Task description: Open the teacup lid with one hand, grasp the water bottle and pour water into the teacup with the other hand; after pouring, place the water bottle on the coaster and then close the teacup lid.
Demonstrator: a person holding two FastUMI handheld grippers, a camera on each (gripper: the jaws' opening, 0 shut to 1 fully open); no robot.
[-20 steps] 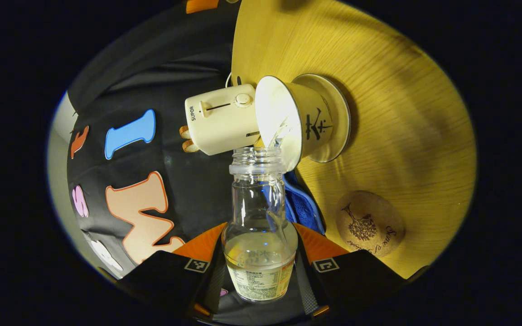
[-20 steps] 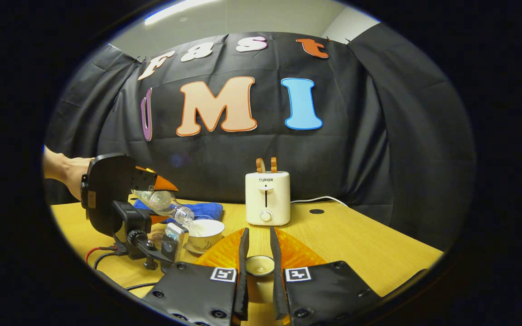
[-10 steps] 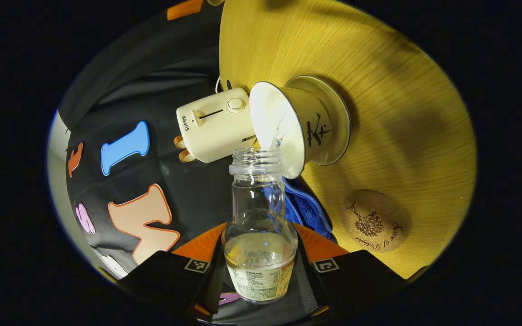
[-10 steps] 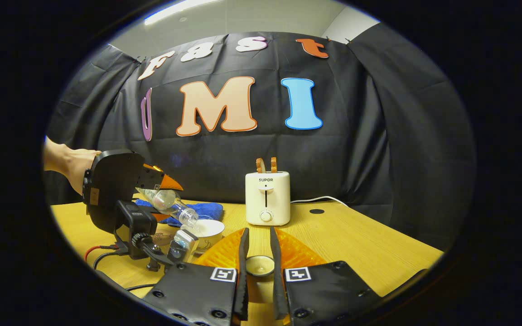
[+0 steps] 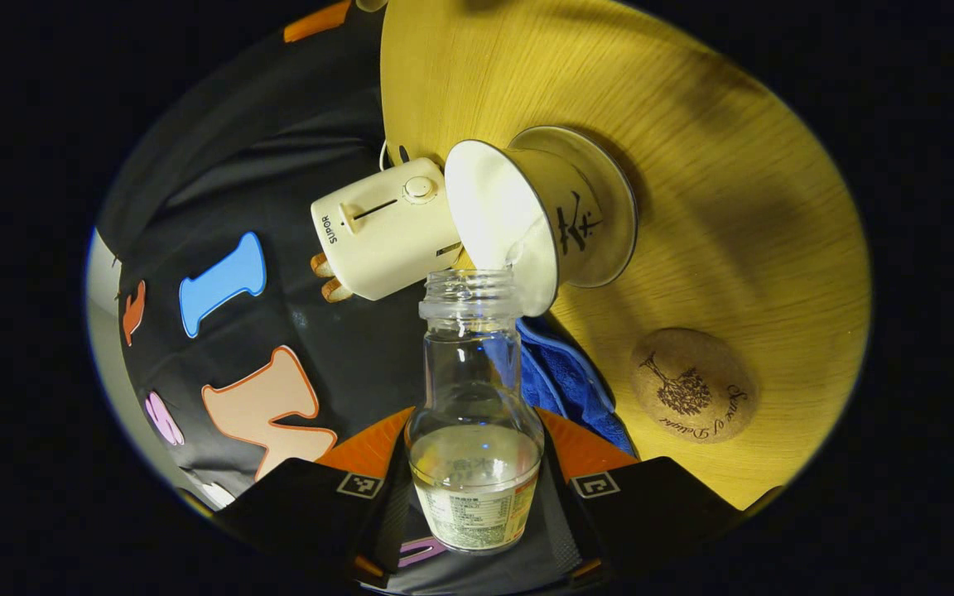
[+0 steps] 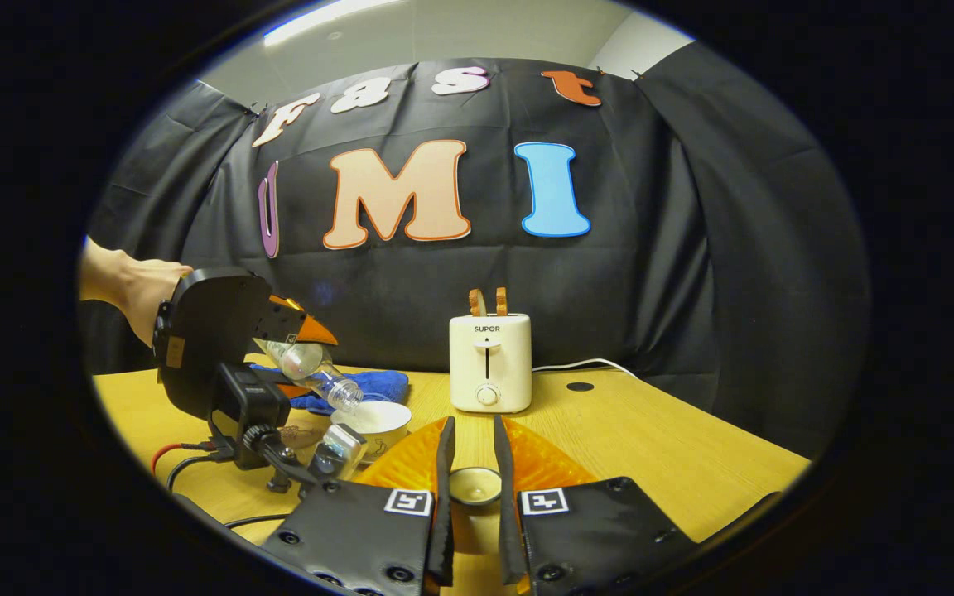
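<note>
Bottle tipped over the cup

The left gripper [image 5: 475, 488] pinched the water bottle [image 5: 474, 414], mouth at the teacup [image 5: 527, 223] rim; the right gripper [image 6: 472, 488] pinched the lid [image 6: 474, 485].

Clear water bottle [image 5: 474, 414] lower centre, uncapped, part full, mouth at rim of white teacup [image 5: 518, 223] on saucer, centre. Cork coaster [image 5: 692, 397] lower right. Lid [image 6: 474, 485] bottom centre.

- Left tongs [image 6: 299, 343]: black rounded housing, square coded markers, camera bracket beneath, red and black cables.
- Right tongs [image 6: 473, 497]: black screwed plates, square coded markers.
</note>
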